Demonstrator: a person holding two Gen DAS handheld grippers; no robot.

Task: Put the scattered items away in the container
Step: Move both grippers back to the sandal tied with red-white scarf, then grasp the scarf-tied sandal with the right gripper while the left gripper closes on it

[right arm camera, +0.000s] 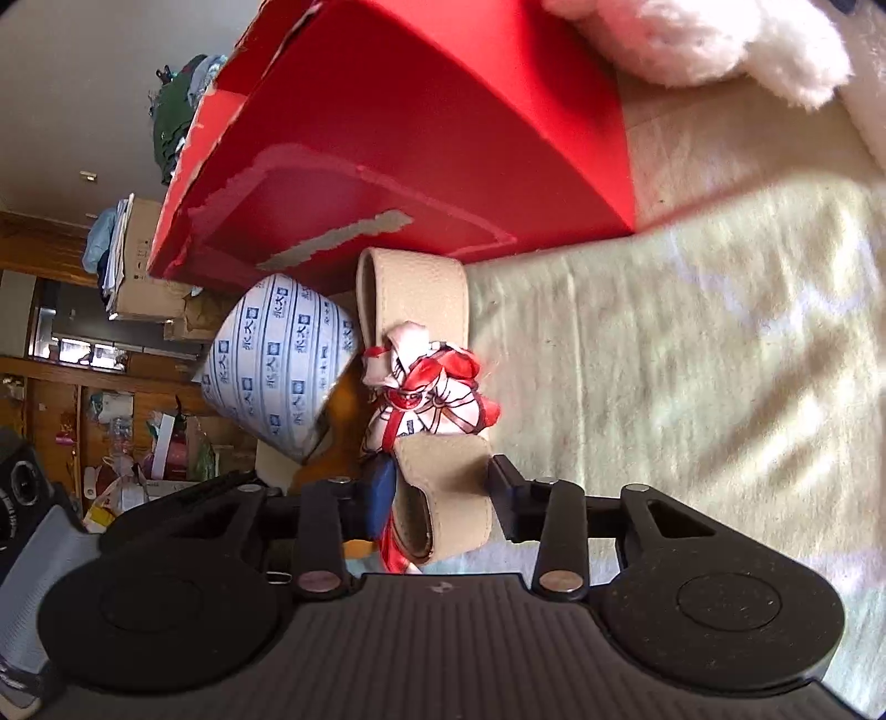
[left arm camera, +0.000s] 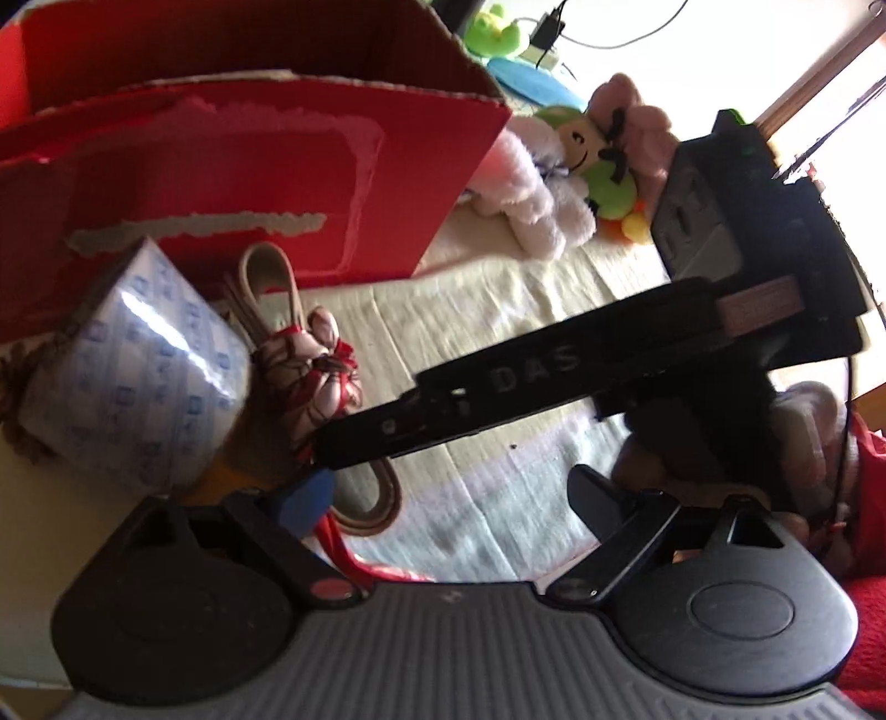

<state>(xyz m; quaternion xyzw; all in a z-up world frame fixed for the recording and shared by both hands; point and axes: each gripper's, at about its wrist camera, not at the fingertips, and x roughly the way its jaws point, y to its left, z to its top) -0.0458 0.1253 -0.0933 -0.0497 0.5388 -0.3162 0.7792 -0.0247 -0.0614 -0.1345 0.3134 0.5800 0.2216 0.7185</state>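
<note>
A red cardboard box (left arm camera: 232,166) stands on the pale cloth; it also shows in the right wrist view (right arm camera: 421,127). A beige leather strap (right arm camera: 412,293) tied with a red and white scarf (right arm camera: 432,387) lies in front of it. My right gripper (right arm camera: 440,498) is shut on the strap's lower loop (right arm camera: 448,498). A tape roll (right arm camera: 277,371) printed in blue sits beside the strap, also in the left wrist view (left arm camera: 127,365). My left gripper (left arm camera: 443,498) is open beside the strap (left arm camera: 271,288); the right gripper's black body (left arm camera: 554,382) crosses its view.
Plush toys (left arm camera: 559,171) lie right of the box on the cloth (right arm camera: 692,360); a white plush (right arm camera: 720,44) shows at the top of the right wrist view. A blue disc (left arm camera: 531,83) and cables sit further back. Room clutter lies to the left.
</note>
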